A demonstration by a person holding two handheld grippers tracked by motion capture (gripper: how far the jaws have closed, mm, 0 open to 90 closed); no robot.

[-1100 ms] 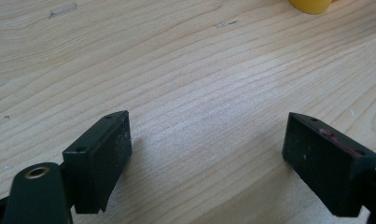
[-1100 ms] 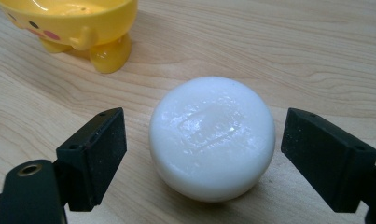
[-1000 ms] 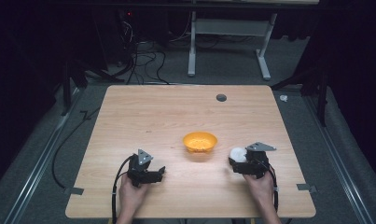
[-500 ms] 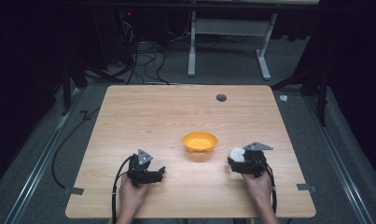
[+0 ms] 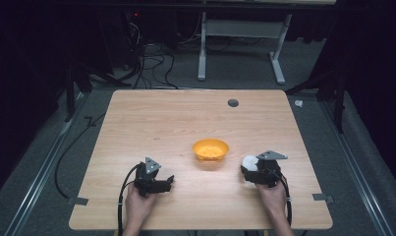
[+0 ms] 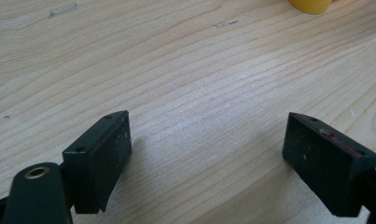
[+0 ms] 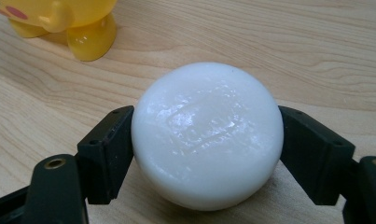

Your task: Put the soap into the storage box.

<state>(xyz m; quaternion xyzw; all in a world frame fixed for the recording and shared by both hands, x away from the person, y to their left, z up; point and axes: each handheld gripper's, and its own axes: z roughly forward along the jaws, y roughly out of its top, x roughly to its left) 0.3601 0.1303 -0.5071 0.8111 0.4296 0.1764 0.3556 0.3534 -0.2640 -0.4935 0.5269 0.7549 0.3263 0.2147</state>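
left gripper [image 5: 169, 181] jaws spread, bare table [image 5: 176, 118] ahead | right gripper [image 5: 247, 167] jaws pinching white ball [image 7: 207, 135] near bowl [image 5: 211, 149]

A light wooden table [image 5: 151, 123] takes up the middle of the high view, its grain running left to right. A small dark round hole [image 5: 233, 103] sits near its far edge, right of centre. Grey tape tabs stick out at the lower left corner [image 5: 77, 200] and the lower right corner [image 5: 323, 197]. On the grey floor above the table, a tangle of black cables [image 5: 154, 64] lies left of a white desk frame [image 5: 240, 29]. A small white scrap [image 5: 298, 103] lies just off the upper right corner. A metal rail [image 5: 38, 182] runs along the lower left.
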